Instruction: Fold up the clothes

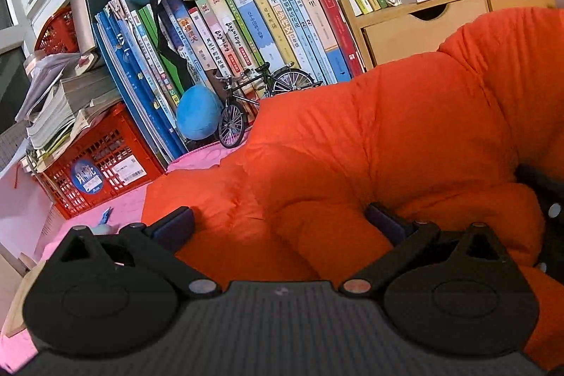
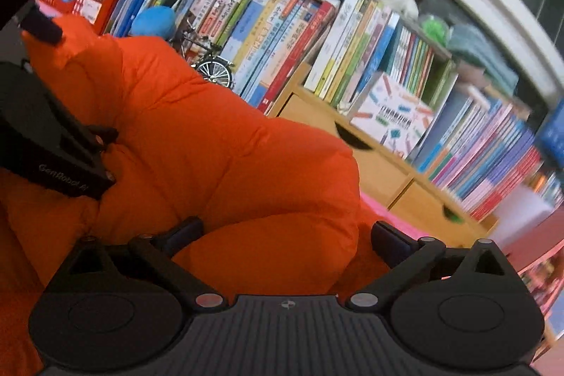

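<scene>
Orange puffy jacket (image 1: 387,143) heaped on pink counter (image 1: 120,207), bulging between and ahead of both tongs. Bookshelf (image 1: 246,23) beyond jacket. Left tongs (image 1: 282,221) spread wide, fabric between, pads not pressing. Right tongs (image 2: 287,231) spread wide over jacket fold, no grip.

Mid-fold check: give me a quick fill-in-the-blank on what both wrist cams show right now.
1. The puffy jacket being folded is ____ in colour.
2. The right gripper has its jaws ____.
3. The miniature ____ stands before the books.
4. The red crate sits on a ____ cloth.

Missing: orange; open; bicycle; pink
</scene>
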The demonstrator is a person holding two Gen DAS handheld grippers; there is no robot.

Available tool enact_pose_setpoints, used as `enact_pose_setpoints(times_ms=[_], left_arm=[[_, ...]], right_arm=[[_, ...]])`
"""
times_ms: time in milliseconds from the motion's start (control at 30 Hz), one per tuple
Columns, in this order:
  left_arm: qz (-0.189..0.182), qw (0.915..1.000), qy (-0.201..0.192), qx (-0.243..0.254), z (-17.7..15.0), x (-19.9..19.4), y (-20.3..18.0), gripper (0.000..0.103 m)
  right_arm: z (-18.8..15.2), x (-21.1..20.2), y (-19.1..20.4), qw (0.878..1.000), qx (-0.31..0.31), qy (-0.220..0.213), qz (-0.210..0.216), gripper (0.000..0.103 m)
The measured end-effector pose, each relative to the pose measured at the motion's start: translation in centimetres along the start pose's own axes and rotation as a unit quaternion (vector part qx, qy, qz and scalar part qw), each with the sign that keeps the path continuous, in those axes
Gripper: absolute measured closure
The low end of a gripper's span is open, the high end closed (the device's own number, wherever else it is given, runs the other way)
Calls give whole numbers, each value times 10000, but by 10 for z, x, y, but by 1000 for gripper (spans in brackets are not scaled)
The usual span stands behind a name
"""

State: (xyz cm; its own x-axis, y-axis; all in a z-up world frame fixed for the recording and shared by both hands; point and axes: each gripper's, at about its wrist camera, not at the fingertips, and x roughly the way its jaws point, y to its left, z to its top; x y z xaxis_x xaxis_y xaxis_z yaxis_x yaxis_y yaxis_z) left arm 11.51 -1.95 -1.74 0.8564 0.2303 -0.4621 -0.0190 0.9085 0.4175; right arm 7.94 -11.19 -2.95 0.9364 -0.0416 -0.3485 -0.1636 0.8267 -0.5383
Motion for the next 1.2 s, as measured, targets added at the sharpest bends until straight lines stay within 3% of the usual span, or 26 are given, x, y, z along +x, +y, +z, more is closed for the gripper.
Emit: enact_pose_setpoints(times_ms=[133, 367, 567, 967, 1100, 1200], left_arm=[[-75, 9999, -76, 2, -4, -2, 5, 0], [-334, 9993, -47, -169, -6, 1, 15, 0], [-646, 9966, 123, -493, -8, 9, 28, 0], [-507, 9981, 82, -341, -12, 8, 21, 0], [-473, 9983, 76, -322, -13, 9, 19, 0], [-506, 9980, 91, -374, -13, 10, 20, 0]], right_arm=[[-12, -5, -9, 9985, -369, -317, -268, 1], [-37, -10, -51, 9994, -87, -298, -168, 1], [-57, -9, -74, 9995, 24, -27, -311, 1], [-58, -25, -84, 9976, -307, 312, -536, 1], [-29, -52, -85, 9958, -348, -339, -775, 1], [3, -57, -80, 9947, 13, -859, -556, 0]])
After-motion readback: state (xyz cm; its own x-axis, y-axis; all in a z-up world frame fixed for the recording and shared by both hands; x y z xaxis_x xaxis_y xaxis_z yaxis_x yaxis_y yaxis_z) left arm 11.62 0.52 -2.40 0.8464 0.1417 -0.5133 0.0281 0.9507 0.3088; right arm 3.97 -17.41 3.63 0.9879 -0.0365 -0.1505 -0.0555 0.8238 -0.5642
